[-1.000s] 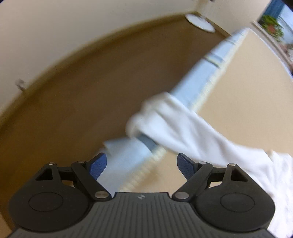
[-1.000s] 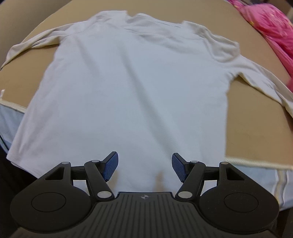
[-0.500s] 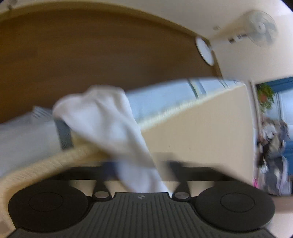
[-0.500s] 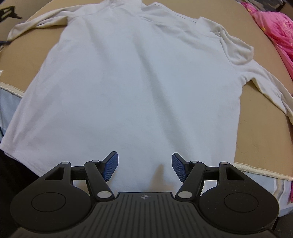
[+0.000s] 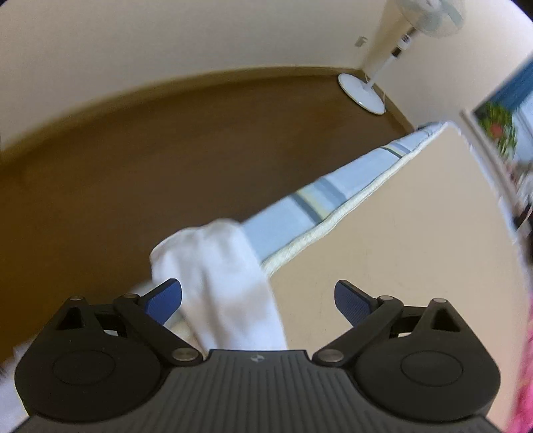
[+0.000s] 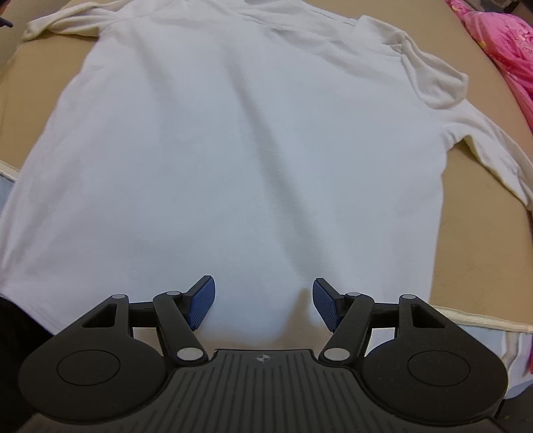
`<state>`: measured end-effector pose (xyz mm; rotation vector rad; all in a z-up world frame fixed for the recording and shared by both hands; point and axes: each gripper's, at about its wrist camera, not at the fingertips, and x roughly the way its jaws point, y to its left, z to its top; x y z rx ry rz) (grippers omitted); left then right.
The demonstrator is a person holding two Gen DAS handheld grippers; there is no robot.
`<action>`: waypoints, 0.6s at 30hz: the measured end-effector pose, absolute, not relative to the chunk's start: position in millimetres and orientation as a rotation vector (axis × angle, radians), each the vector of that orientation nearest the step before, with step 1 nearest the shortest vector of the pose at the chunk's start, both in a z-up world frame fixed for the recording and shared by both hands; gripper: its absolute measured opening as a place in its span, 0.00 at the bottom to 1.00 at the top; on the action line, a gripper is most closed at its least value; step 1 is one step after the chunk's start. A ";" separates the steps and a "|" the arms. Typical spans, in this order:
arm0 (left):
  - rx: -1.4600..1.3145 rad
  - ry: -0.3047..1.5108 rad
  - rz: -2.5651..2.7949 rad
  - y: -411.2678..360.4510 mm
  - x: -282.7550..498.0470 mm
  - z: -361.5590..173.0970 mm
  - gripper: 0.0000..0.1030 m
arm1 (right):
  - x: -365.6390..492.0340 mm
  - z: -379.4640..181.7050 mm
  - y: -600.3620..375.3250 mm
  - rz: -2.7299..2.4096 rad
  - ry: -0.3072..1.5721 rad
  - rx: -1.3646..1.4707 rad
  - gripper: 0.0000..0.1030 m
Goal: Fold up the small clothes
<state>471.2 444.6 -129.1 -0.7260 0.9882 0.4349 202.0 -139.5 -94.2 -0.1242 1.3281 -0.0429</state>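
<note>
My right gripper (image 6: 264,301) hovers low over the hem of a white shirt (image 6: 240,160), jaws spread wide with nothing between them, the blue pads (image 6: 202,301) just above the cloth. The shirt lies flat, back up, on a tan bed (image 6: 483,266), collar toward 12 o'clock and hem toward 6 o'clock at the bed's near edge. One sleeve (image 6: 479,146) runs out toward 3 o'clock and rests on the tan cover; the other sleeve (image 6: 63,25) reaches toward 10 o'clock. A pink cloth (image 6: 499,36) is bunched at 2 o'clock near the bed's far side, apart from the shirt. My left gripper (image 5: 258,299) looks along the bed's side edge, jaws also spread wide and holding nothing. A white sleeve end (image 5: 216,283) drapes over that edge between the pads, nearer the left pad; I cannot tell whether it touches. Below the cream piping, a blue striped sheet (image 5: 333,193) shows. A brown floor (image 5: 150,166) fills 9 to 12 o'clock, and a white fan (image 5: 383,73) stands in the corner at 1 o'clock.
</note>
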 end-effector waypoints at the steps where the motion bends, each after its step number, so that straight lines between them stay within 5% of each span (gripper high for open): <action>1: -0.779 0.984 0.435 455.0 458.9 -135.8 0.97 | 203.2 -97.6 -142.5 -0.052 1.336 -0.128 0.66; 11: -1.010 1.051 0.322 466.0 433.6 -166.5 0.96 | 215.5 -111.0 -124.6 -0.003 1.356 -0.166 0.66; 12: -0.991 1.067 0.302 456.3 445.2 -164.9 0.79 | 214.3 -108.3 -121.2 0.001 1.348 -0.172 0.66; 13: -0.920 1.100 0.304 443.5 454.4 -160.3 0.22 | 213.2 -105.0 -120.0 0.004 1.336 -0.170 0.66; 14: -0.827 1.151 0.317 430.5 464.8 -160.4 0.08 | 212.1 -101.5 -120.7 0.007 1.326 -0.161 0.66; 18: -0.720 1.147 0.410 394.6 449.8 -118.5 0.08 | 203.8 -91.3 -126.8 -0.005 1.305 -0.139 0.66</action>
